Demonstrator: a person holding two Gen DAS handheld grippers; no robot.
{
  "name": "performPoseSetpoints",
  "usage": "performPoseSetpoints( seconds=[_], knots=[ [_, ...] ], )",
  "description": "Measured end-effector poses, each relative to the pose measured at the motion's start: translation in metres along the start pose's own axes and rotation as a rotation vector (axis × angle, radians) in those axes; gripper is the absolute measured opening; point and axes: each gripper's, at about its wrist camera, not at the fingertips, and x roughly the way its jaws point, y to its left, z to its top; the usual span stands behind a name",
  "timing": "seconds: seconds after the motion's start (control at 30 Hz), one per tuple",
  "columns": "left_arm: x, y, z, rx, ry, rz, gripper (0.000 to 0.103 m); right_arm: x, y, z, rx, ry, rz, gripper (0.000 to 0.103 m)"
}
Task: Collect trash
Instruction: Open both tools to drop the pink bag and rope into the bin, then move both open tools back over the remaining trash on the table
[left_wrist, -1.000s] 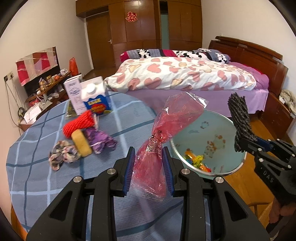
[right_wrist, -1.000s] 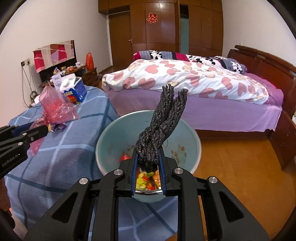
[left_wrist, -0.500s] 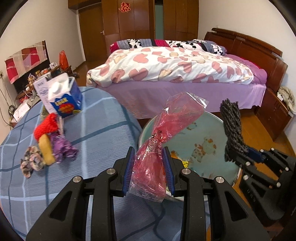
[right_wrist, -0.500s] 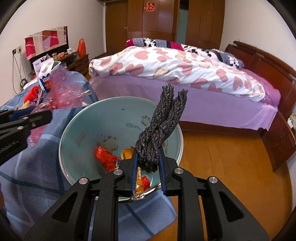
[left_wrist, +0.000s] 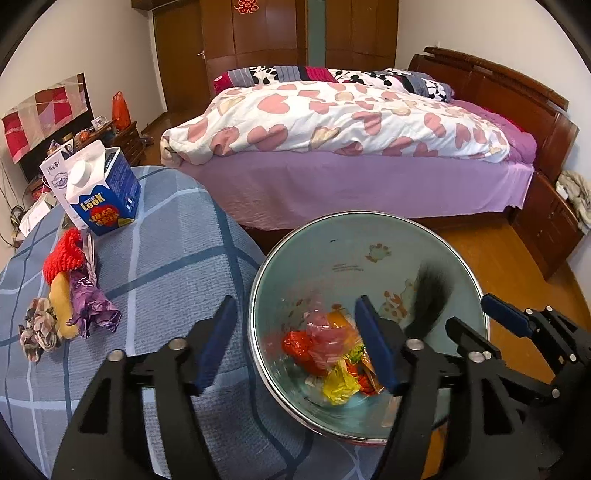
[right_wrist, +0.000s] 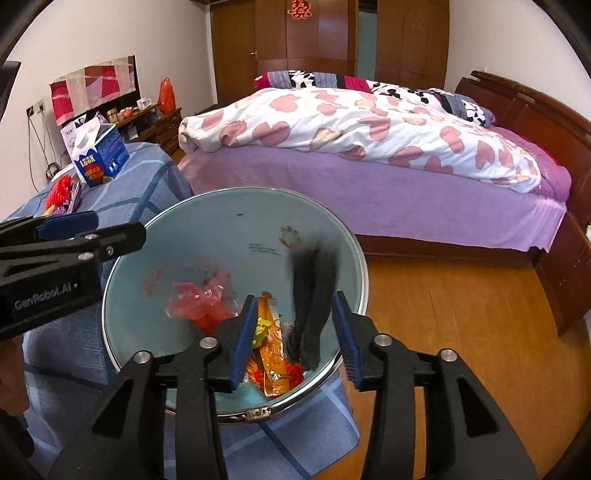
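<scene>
Both tongs hang over the pale green trash bin, which fills the lower middle of each view beside the blue checked bench.

The left tongs are opening, their blue pads already set wide apart with nothing pressed between them. The red plastic bag is down inside the bin among the other wrappers, seen in the gap between the pads but well below them (a yellow scrap and a red one lie close by it). In the right wrist view the same bag shows at the left of the bin floor.

The right tongs are opening too. The dark grey knitted piece is a blurred streak between the pads, touching neither as far as I can tell, its lower end down by the orange snack wrapper. From the left wrist view it is a dark smear against the bin's right wall.

More trash is on the bench at the left of the left wrist view: a blue milk carton, a red knitted piece, a crumpled purple wrapper and a patterned scrunchie.
</scene>
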Motion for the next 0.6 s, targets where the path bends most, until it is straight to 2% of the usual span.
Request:
performPoseSetpoints(
  seconds=[0.27,0.6],
  knots=[
    [-0.018,0.01,-0.001,-0.008,-0.046,0.03,0.085,-0.025,-0.007,-0.002,0.079,-0.052,-0.004,0.045],
    [-0.042,0.039,-0.016,-0.022,-0.065,0.064,0.091,-0.059,0.021,-0.002,0.123,-0.119,0.03,0.045]
  ],
)
